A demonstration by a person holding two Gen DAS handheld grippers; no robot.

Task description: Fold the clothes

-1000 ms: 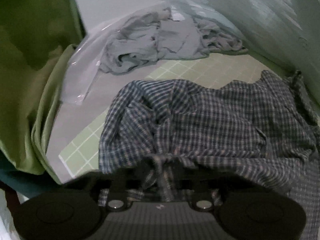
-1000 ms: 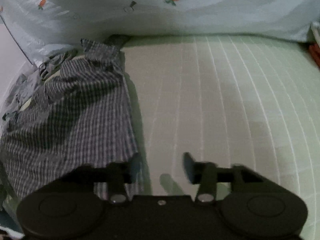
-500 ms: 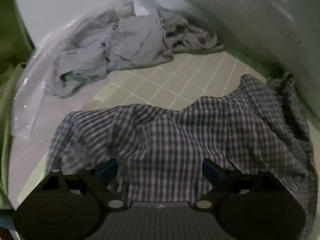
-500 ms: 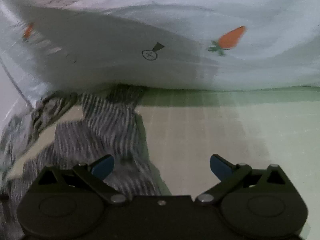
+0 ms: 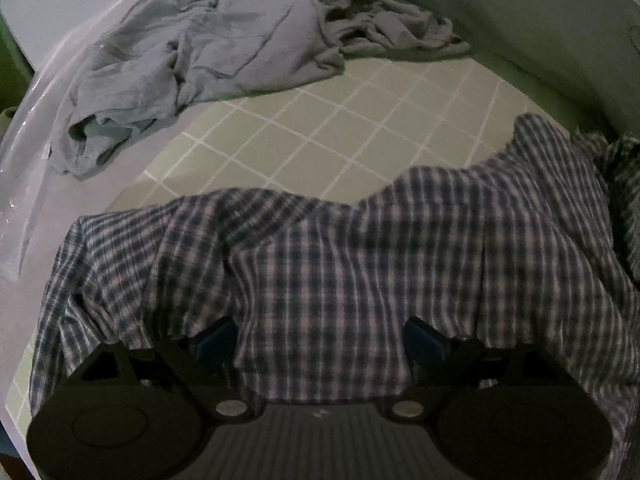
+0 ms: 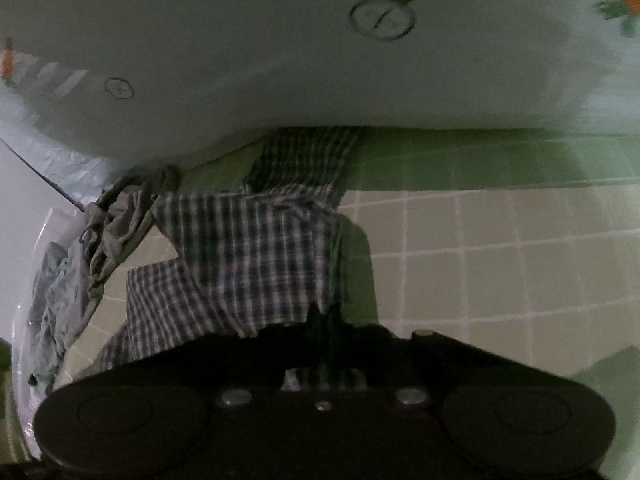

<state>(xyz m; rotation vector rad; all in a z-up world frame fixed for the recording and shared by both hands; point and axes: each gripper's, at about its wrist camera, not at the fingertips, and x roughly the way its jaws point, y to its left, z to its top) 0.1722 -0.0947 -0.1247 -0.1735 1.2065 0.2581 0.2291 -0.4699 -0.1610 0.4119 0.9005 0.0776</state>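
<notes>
No writing can be read; the pale cover (image 6: 280,60) behind shows only small printed circles and blurred orange carrot motifs. The plaid shirt (image 5: 360,264) lies spread on the green grid sheet (image 5: 320,120), its near edge hidden under both tools. The left hand-held gripper (image 5: 320,344) stands wide above it, touching nothing. The right hand-held gripper (image 6: 324,320) has just snapped together on the shirt's edge; 0.5 s ago it gaped. A crumpled grey garment (image 5: 192,48) lies beyond.
</notes>
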